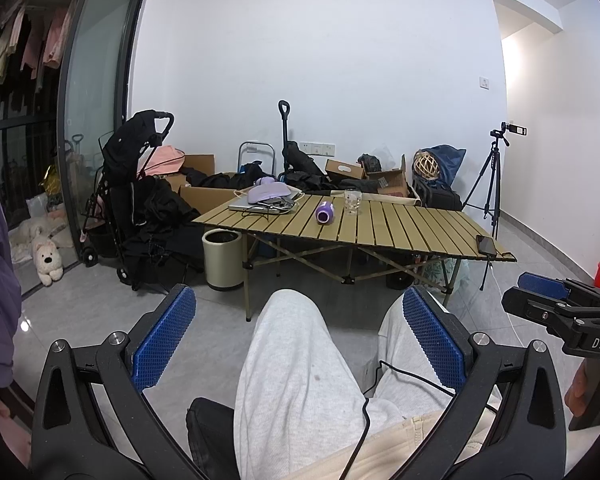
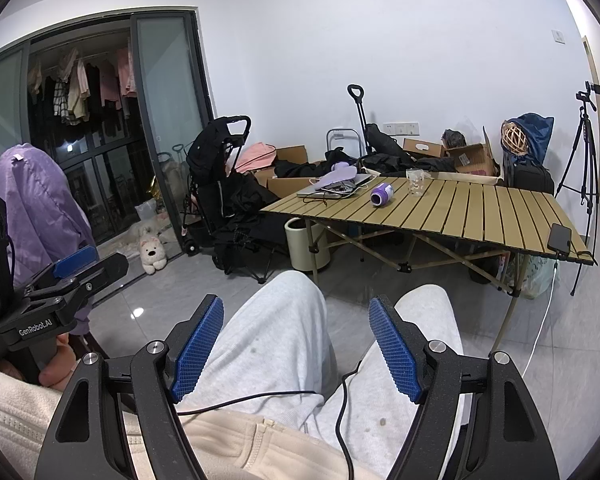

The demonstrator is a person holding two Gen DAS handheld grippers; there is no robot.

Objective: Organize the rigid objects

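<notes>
A seated person holds the left hand-held gripper (image 1: 298, 344) and the right hand-held gripper (image 2: 296, 344) over their lap, jaws spread wide, nothing held. The slatted tabletop (image 1: 420, 228) lies well apart across the floor, carrying 1 purple canister (image 1: 325, 213) on its side, 1 clear glass (image 1: 352, 201) upright just beside it, and a phone (image 1: 486, 245) at the near corner. The approach likely calls for closing in first, then squaring up on the canister's round body.

"DAS" on right gripper (image 1: 540, 286), "GenRobot.AI" on left gripper (image 2: 76, 258)
</notes>
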